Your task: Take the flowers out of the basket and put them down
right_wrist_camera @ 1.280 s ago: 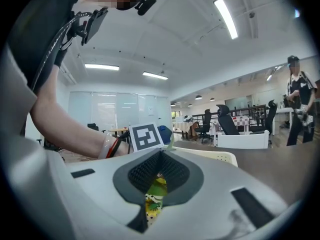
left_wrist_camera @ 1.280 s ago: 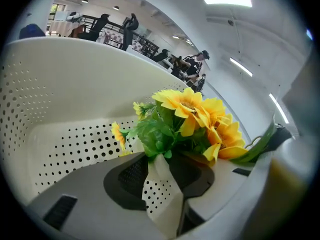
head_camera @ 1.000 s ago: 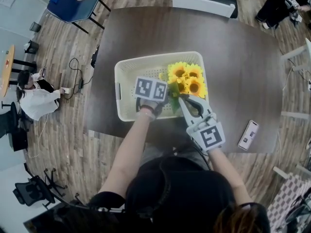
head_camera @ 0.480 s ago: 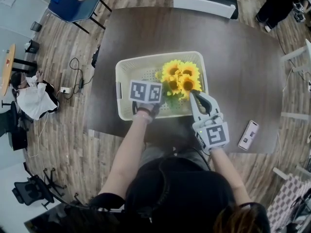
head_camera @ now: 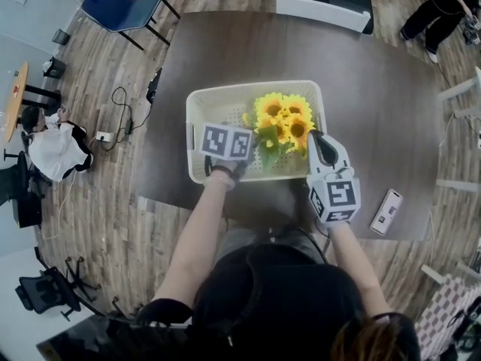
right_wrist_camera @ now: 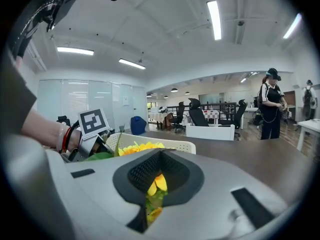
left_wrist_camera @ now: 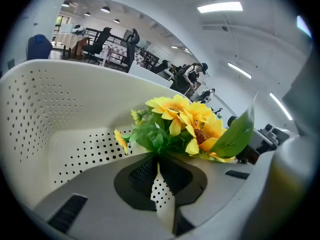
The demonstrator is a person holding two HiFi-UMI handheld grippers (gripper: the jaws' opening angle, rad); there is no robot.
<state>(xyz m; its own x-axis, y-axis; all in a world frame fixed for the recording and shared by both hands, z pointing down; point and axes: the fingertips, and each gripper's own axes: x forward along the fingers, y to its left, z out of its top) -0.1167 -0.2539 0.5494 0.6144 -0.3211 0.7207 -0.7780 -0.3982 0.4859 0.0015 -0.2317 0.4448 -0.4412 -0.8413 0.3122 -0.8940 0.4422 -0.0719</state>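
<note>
One brown table (head_camera: 391,89) holds a white basket (head_camera: 225,100) full of little holes. A phone (head_camera: 386,210) lies flat near the table's edge, well apart from the basket. A blue chair (head_camera: 120,2) stands on the wood floor at the far left, and a white chair (head_camera: 323,10) is pushed up to the far side of the table. Nothing blocks the way above the basket.

The flowers (head_camera: 282,122), a bunch of yellow sunflowers with green leaves, stand in the right part of the basket. The left gripper (head_camera: 252,153) is just left of them, over the near wall. Its jaws have just been closing, and now they pinch the green stems at the bottom of the bunch (left_wrist_camera: 172,134). The right gripper (head_camera: 316,140) is just right of the flowers, by the basket's near right corner. Its jaws are together, and yellow petals show through the thin slit between them.

Both arms reach forward from the body. The left gripper tips downward into the basket. The right one lies flatter.
</note>
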